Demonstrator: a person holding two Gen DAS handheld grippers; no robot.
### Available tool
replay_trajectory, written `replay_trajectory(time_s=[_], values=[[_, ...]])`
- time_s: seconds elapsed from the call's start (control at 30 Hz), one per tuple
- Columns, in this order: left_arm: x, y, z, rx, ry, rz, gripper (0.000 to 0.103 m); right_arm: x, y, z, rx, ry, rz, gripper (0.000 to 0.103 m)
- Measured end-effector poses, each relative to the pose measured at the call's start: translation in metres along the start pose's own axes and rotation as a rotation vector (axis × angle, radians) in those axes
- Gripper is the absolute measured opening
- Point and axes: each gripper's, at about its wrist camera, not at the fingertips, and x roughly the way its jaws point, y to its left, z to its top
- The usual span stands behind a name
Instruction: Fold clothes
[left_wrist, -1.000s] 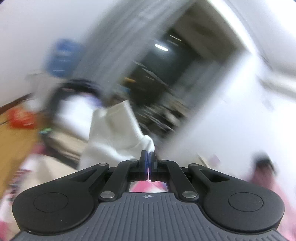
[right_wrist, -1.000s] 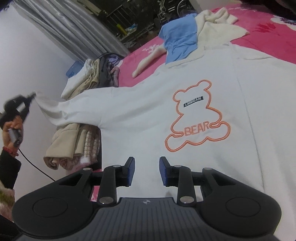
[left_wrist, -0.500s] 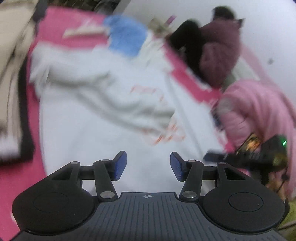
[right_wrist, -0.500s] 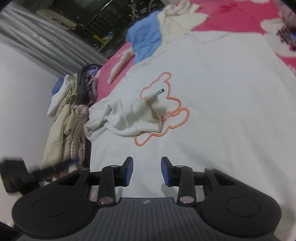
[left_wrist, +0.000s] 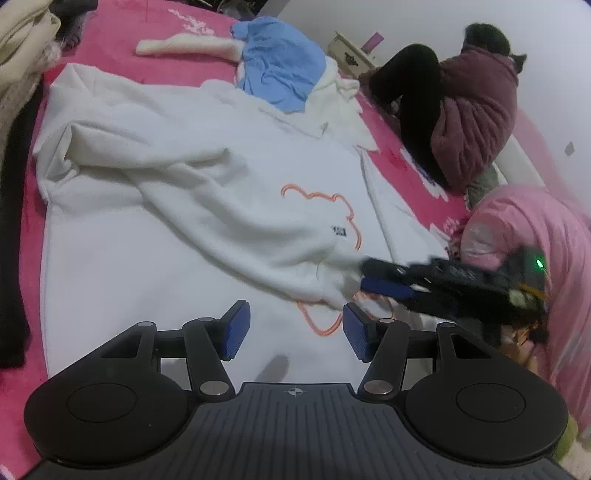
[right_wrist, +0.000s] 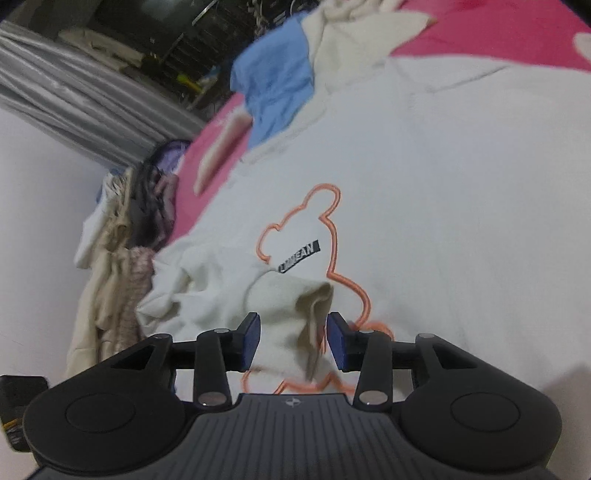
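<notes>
A white sweatshirt (left_wrist: 122, 266) with an orange bear outline (right_wrist: 332, 229) lies face up on the pink bed (left_wrist: 110, 55). One sleeve (left_wrist: 221, 206) is thrown slantwise over the chest, and its cuff (right_wrist: 295, 299) rests on the bear print. My right gripper (right_wrist: 293, 341) is open, its blue pads on either side of that cuff. In the left wrist view the right gripper (left_wrist: 369, 275) reaches in from the right at the cuff's end. My left gripper (left_wrist: 295, 334) is open and holds nothing, hovering over the lower body of the sweatshirt.
A blue garment (left_wrist: 280, 70) and a cream one (left_wrist: 340, 99) lie beyond the collar. A person in a maroon jacket (left_wrist: 476, 110) sits at the bed's far right edge. A pink sleeve (left_wrist: 535, 229) is at right. A heap of clothes (right_wrist: 122, 251) lines the wall side.
My left gripper swung the sleeve over the chest, let it go and now stands open. My right gripper moved forward until the cuff lay between its fingers.
</notes>
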Motion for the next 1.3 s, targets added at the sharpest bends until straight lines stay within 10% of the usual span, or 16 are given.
replay_trajectory(time_s=[0.17, 0.47, 0.63, 0.9, 1.3], values=[[-0.001, 0.016, -0.013, -0.047, 0.016, 0.035, 0.056, 0.024, 0.013, 0.006, -0.1, 0.025, 0.007, 0.008], [-0.019, 0.049, -0.029, -0.141, 0.026, 0.108, 0.055, -0.121, 0.124, 0.019, -0.729, -0.254, 0.376, 0.006], [-0.041, 0.065, -0.037, -0.176, 0.014, 0.134, 0.055, -0.145, 0.149, -0.051, -1.107, 0.07, 0.258, 0.018], [-0.062, 0.073, -0.045, -0.208, -0.001, 0.12, 0.056, -0.112, 0.09, -0.135, -0.969, 0.369, 0.001, 0.037], [-0.004, 0.078, 0.009, -0.474, -0.134, 0.145, 0.056, -0.073, 0.039, -0.094, -0.451, 0.21, -0.061, 0.043]])
